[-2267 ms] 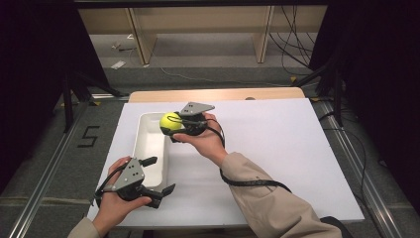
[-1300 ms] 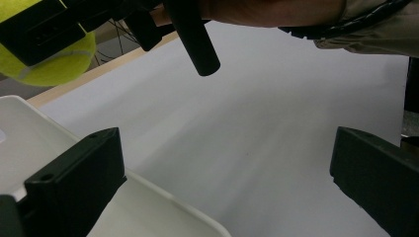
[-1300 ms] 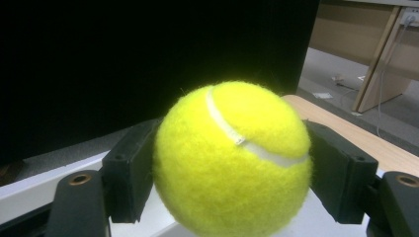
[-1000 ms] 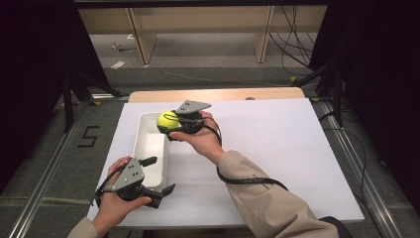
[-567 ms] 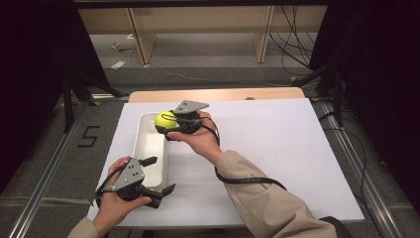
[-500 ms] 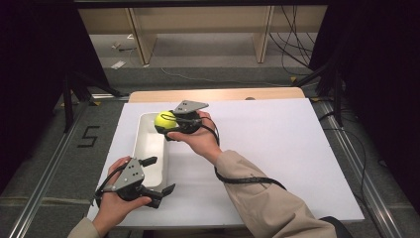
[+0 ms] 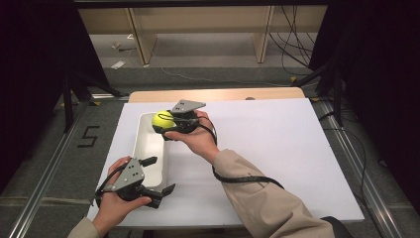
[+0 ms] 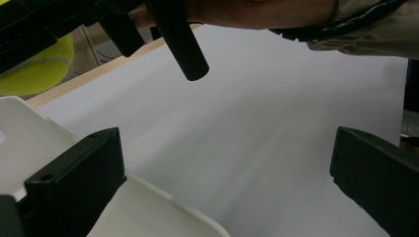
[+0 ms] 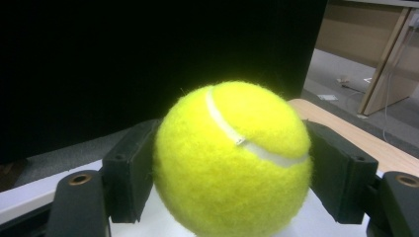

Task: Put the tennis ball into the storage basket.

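Right gripper (image 7: 166, 125): clamped on fuzzy yellow tennis ball (image 7: 162, 119), held above white rectangular plastic tray (image 7: 146, 148).
Left gripper (image 7: 154, 174): jaws apart, empty (beside tray's near end).
Advice: lower first, release gently.

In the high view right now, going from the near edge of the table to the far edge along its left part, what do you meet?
Left gripper, open, by the tray's near end → white tray → tennis ball clamped in the right gripper over the tray's far end → bare wooden table edge.
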A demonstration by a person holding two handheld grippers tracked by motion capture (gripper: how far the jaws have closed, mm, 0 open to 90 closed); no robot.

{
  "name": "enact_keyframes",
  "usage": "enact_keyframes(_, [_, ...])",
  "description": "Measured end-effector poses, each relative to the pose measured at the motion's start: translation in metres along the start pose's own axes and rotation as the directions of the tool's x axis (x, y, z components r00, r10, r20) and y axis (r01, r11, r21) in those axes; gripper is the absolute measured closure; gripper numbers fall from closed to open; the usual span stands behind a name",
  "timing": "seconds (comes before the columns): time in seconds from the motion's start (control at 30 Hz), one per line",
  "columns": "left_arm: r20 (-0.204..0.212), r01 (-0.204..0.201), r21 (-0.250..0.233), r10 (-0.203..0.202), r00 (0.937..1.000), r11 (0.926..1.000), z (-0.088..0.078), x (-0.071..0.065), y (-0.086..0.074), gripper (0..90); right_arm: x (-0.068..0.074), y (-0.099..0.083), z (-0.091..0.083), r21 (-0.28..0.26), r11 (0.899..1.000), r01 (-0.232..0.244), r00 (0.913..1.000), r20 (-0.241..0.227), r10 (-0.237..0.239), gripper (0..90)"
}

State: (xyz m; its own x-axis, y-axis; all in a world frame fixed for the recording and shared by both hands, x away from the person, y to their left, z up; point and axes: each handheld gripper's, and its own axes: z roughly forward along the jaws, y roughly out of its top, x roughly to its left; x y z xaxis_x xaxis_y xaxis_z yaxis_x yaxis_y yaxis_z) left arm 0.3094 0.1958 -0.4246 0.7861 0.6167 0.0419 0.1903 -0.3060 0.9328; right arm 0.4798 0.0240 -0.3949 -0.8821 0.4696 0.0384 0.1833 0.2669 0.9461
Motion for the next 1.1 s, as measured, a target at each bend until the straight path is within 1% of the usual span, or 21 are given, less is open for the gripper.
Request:
enact_keyframes(0.6, [0.001, 0.001, -0.001, -0.001, 1.0, 1.0, 0.0, 0.0, 0.0, 0.0, 0.001, 0.003, 0.005, 0.002, 1.0, 0.004, 1.0, -0.004, -0.004, 27.4])
enact_keyframes(0.63, [-0.001, -0.005, -0.001, 0.005, 1.0, 1.0, 0.0, 0.0, 0.0, 0.0, 0.001, 0.003, 0.006, 0.002, 1.0, 0.005, 1.0, -0.006, -0.005, 27.4])
enact_keyframes(0.7, [0.001, 0.0, -0.001, 0.0, 1.0, 1.0, 0.0, 0.0, 0.0, 0.0, 0.001, 0.003, 0.007, 0.004, 1.0, 0.005, 1.0, -0.007, -0.005, 27.4])
enact_keyframes(0.73, [0.0, -0.006, -0.001, 0.006, 1.0, 1.0, 0.0, 0.0, 0.0, 0.0, 0.001, 0.004, 0.008, 0.004, 1.0, 0.004, 1.0, -0.008, -0.004, 27.4])
enact_keyframes(0.93, [0.0, -0.005, -0.001, 0.005, 1.0, 1.0, 0.0, 0.0, 0.0, 0.0, 0.002, 0.004, 0.01, 0.006, 1.0, 0.004, 0.9999, -0.012, -0.004, 27.4])
enact_keyframes(0.97, [0.002, 0.0, -0.001, 0.0, 1.0, 1.0, 0.0, 0.0, 0.0, 0.0, 0.002, 0.004, 0.011, 0.007, 1.0, 0.005, 0.9999, -0.011, -0.005, 27.4])
enact_keyframes(1.0, [0.0, -0.005, -0.001, 0.005, 1.0, 1.0, 0.0, 0.0, 0.0, 0.0, 0.002, 0.004, 0.011, 0.007, 1.0, 0.005, 0.9999, -0.011, -0.005, 27.4])
enact_keyframes(1.1, [0.0, -0.006, -0.002, 0.006, 1.0, 1.0, 0.0, 0.0, 0.0, 0.0, 0.002, 0.004, 0.012, 0.008, 1.0, 0.005, 0.9999, -0.011, -0.005, 27.4])
